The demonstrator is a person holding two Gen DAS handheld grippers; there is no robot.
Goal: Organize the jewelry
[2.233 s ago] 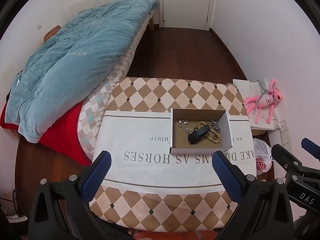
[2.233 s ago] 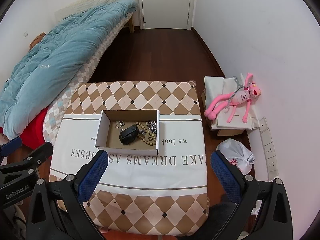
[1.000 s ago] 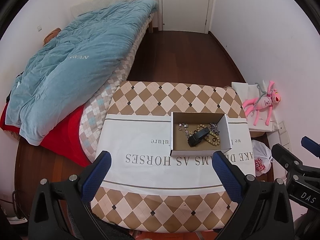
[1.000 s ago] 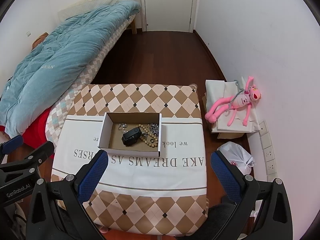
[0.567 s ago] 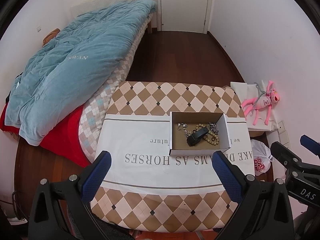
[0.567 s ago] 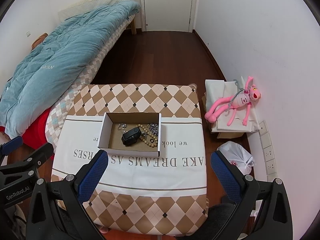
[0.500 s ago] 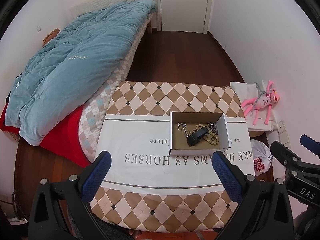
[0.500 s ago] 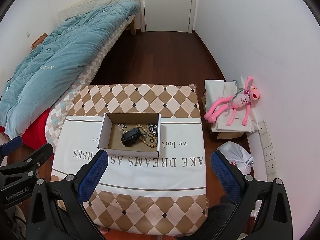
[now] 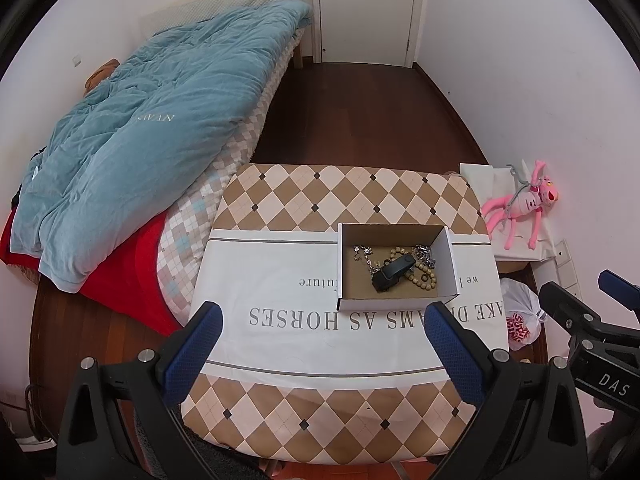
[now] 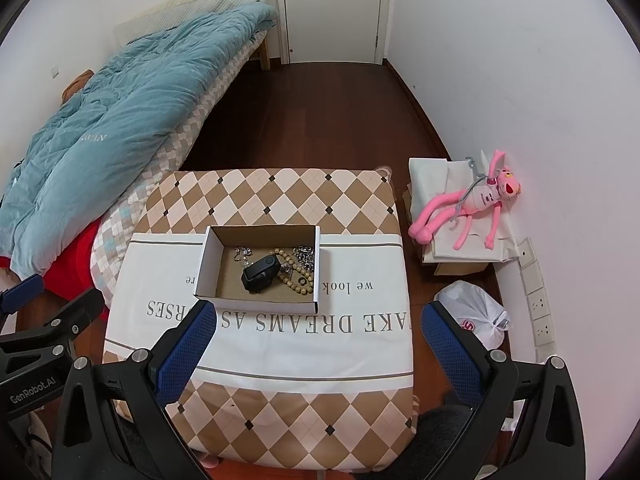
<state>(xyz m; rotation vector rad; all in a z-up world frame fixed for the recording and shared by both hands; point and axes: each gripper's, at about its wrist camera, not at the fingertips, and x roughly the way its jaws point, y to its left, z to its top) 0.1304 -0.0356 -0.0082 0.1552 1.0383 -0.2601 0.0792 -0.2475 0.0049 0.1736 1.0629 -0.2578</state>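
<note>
Both grippers hang above the near edge of the table, fingers spread wide and empty. The left gripper point(image 9: 320, 340) has its blue pads over the white band of the cloth point(image 9: 280, 280); its right pad point(image 9: 450, 350) sits just below the near right corner of the box point(image 9: 394, 303) in that view. The right gripper point(image 10: 316, 344) frames the printed lettering, and its left pad point(image 10: 186, 346) lies just under the box's point(image 10: 256, 302) near left corner. Neither gripper touches the box or anything in it.

The box is an open, shallow cardboard tray with white outer walls and a brown inside, standing on the white band, right of centre in the left view and left of centre in the right view. Inside lies the jewelry: a black band point(image 9: 392, 272), angled across the middle, resting on a string of wooden beads point(image 9: 424, 276). A silver chain point(image 9: 362, 254) lies toward the left of the floor, and a bunch of silver links point(image 9: 426, 256) sits against the right wall. The left part of the floor is bare cardboard.

The table carries a checked brown and cream cloth. A bed with a teal quilt point(image 9: 140, 140) is at its left, a pink plush toy point(image 10: 472, 204) on white paper at its right, and a white plastic bag point(image 10: 474, 316) on the floor near the wall.
</note>
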